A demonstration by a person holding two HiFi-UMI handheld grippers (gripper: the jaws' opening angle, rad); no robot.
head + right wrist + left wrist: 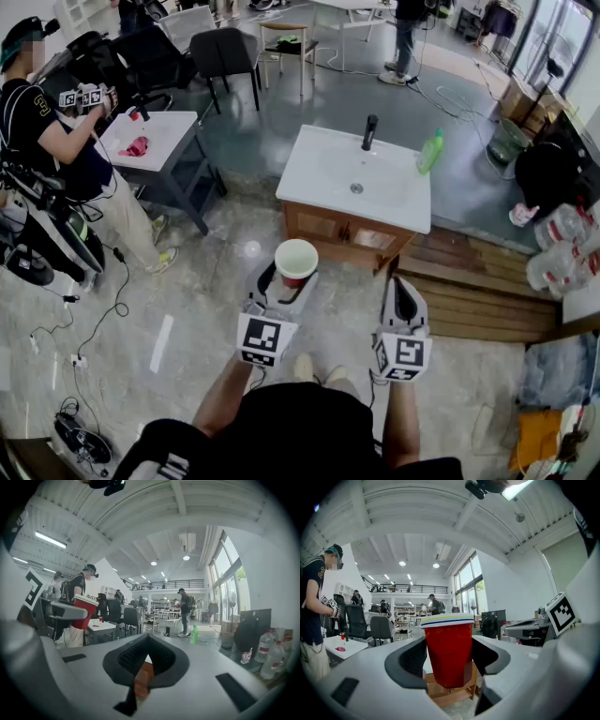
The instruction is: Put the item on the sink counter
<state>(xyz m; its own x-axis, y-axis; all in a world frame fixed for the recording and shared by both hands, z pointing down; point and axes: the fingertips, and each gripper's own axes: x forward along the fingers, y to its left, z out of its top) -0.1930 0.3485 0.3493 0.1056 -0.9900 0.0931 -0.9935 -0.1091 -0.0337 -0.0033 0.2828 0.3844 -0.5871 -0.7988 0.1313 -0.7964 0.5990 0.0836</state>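
A red cup (296, 262) with a white rim stands upright between the jaws of my left gripper (286, 283), which is shut on the cup (449, 648) at its sides. It hangs in the air just in front of the white sink counter (319, 192) on its wooden cabinet. My right gripper (403, 292) is beside it to the right, shut and empty, its pads (140, 656) meeting at the tips. From the right gripper view the cup (86, 611) shows at the left.
On the counter stand a black faucet (369, 132) and a green bottle (429, 151) at its back right. A person (56, 141) stands at a small white table (159, 136) to the left. Cables lie on the floor; wooden boards (487, 300) lie to the right.
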